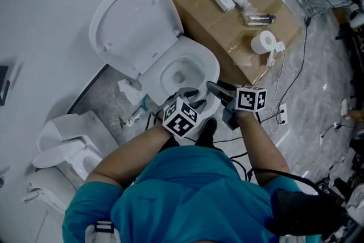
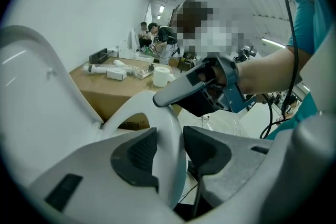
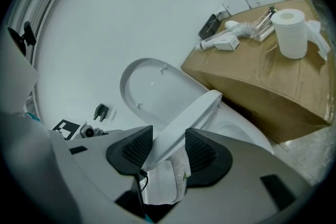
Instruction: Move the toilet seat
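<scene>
**Toilet seat** (image 3: pixel 190 115): white ring, front edge raised off the bowl (image 1: pixel 183 73) and tilted up toward the hinge. It is gripped at the front rim from both sides.

**Left gripper** (image 2: pixel 170 150): jaws closed narrow on the seat's front rim, dark pads against both faces.

**Right gripper** (image 3: pixel 168 150): jaws clamped on the seat edge just beside the left gripper, with the seat running away between the pads.

**Lid** (image 1: pixel 135 24): white, fully open, leaning back against the pale wall.

**Surface** (image 1: pixel 193 3): brown cardboard, just beside the toilet. It carries a toilet-paper roll (image 1: pixel 263 41), standing on end, and several small white fittings.

**Second toilet** (image 1: pixel 63 152): white, on the floor along the same wall, well apart from the first.

**Cables** (image 1: pixel 296 74): dark, trailing over the grey floor.
</scene>
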Demonstrator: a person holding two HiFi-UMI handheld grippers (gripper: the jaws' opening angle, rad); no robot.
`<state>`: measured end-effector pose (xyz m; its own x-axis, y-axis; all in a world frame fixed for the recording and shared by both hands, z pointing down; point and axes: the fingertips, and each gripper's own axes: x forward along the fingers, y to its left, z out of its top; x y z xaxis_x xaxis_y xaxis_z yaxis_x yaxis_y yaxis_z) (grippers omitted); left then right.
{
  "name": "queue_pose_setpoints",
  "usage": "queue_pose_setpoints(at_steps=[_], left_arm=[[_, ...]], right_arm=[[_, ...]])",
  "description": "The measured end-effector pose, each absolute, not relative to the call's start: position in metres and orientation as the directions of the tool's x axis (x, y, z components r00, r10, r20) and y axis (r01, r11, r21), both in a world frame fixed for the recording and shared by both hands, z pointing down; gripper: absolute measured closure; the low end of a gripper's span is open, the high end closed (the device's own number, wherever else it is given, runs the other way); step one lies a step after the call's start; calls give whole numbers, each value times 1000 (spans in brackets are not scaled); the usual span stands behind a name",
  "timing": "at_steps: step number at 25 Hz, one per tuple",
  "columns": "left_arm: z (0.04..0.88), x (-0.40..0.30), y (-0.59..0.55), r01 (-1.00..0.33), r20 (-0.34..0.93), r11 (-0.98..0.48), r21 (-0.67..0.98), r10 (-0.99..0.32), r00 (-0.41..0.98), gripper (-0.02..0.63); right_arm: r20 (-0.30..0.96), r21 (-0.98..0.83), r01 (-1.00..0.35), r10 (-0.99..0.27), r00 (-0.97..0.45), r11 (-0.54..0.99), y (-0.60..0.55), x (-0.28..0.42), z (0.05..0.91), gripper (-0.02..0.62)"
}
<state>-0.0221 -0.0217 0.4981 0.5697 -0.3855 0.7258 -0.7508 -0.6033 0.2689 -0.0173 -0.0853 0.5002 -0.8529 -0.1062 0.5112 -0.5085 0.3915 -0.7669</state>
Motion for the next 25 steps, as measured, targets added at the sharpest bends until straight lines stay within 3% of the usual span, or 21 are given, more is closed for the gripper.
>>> queue_pose_setpoints(at_steps=[25], left_arm=[[457,-68,-40,-804,682,-580,132,-535,498,474]], right_arm=[[470,-780,-484,-140,-872,396,-107,-64,465,402]])
